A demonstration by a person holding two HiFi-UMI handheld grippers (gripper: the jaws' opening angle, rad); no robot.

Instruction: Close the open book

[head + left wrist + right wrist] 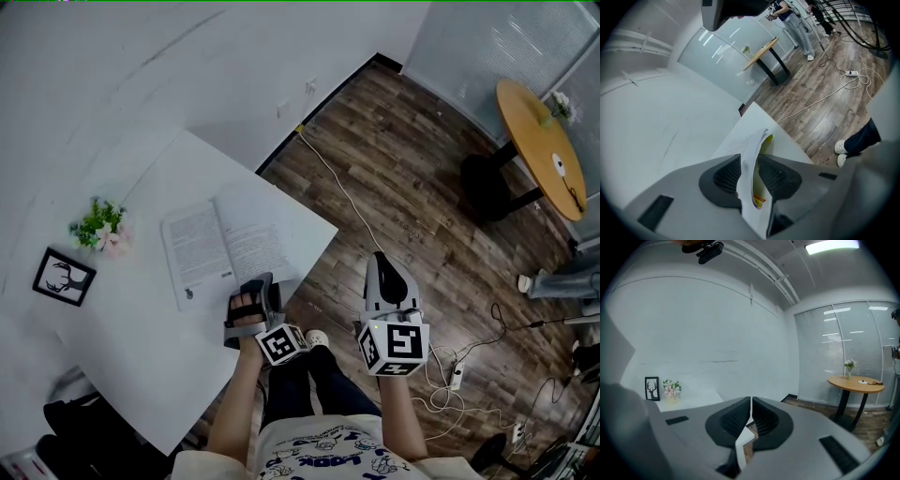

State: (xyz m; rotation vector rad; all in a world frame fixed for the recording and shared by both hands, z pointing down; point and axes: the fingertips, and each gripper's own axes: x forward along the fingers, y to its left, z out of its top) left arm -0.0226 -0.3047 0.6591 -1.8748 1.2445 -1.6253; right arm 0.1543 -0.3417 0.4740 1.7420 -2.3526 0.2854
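The open book (225,246) lies flat on the white table (141,347), its printed pages facing up. My left gripper (253,289) sits at the near edge of the book's right-hand half. In the left gripper view the curved white pages (754,140) and a strip of yellow cover (759,199) stand between the pads, and the left gripper (750,158) is shut on them. My right gripper (380,264) hangs off the table's right edge over the wooden floor. In its own view the right gripper (751,401) is shut with nothing between the pads.
A framed deer picture (64,277) and a small pot of flowers (101,225) stand at the table's left. A round wooden table (544,145) stands far right. Cables and a power strip (457,378) lie on the floor. Another person's legs (558,281) show at the right edge.
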